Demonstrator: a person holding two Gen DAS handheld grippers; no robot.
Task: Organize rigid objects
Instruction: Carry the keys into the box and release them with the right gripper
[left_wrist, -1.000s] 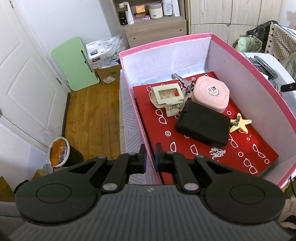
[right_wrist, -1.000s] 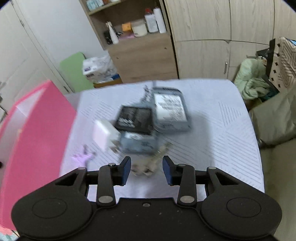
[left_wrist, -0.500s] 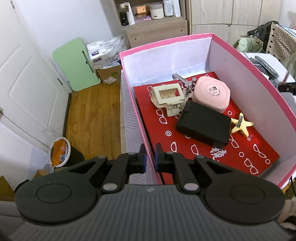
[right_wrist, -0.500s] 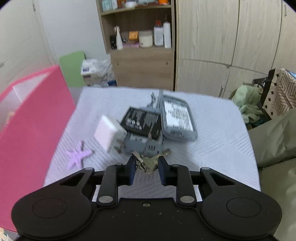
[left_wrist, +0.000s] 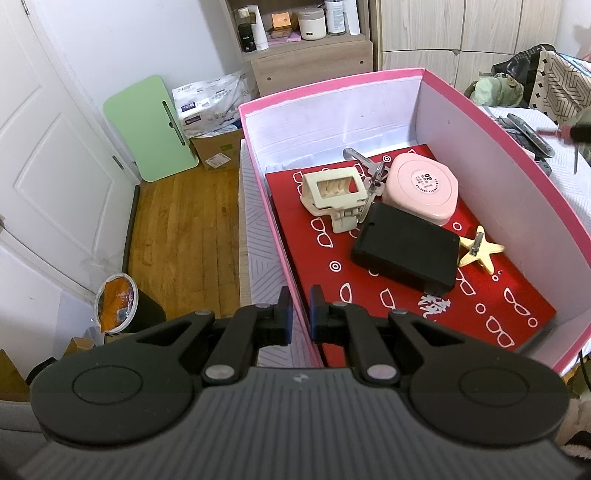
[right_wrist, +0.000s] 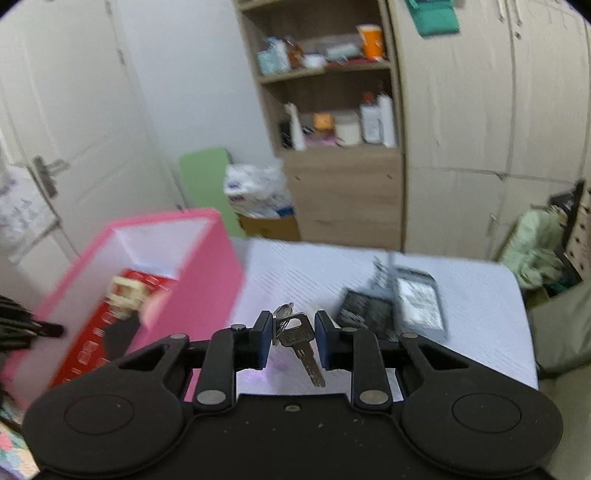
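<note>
My right gripper (right_wrist: 291, 334) is shut on a bunch of keys (right_wrist: 297, 338) and holds it in the air above the white table (right_wrist: 472, 295), to the right of the pink box (right_wrist: 207, 273). My left gripper (left_wrist: 298, 314) is shut on the near left wall of the pink box (left_wrist: 291, 273). Inside the box, on a red liner, lie a beige holder (left_wrist: 334, 192), a round pink case (left_wrist: 423, 188), a black case (left_wrist: 404, 251), a yellow star clip (left_wrist: 478, 251) and a metal key (left_wrist: 364, 162).
On the table to the right of the box lie a grey device (right_wrist: 419, 302) and a black card-like item (right_wrist: 364, 308), both blurred. A wooden shelf unit (right_wrist: 332, 147) and cupboards stand behind. The floor and a bin (left_wrist: 118, 302) are left of the box.
My right gripper closed on the keys, lifted them off the table and swung up and left toward the pink box. My left gripper has stayed on the box wall.
</note>
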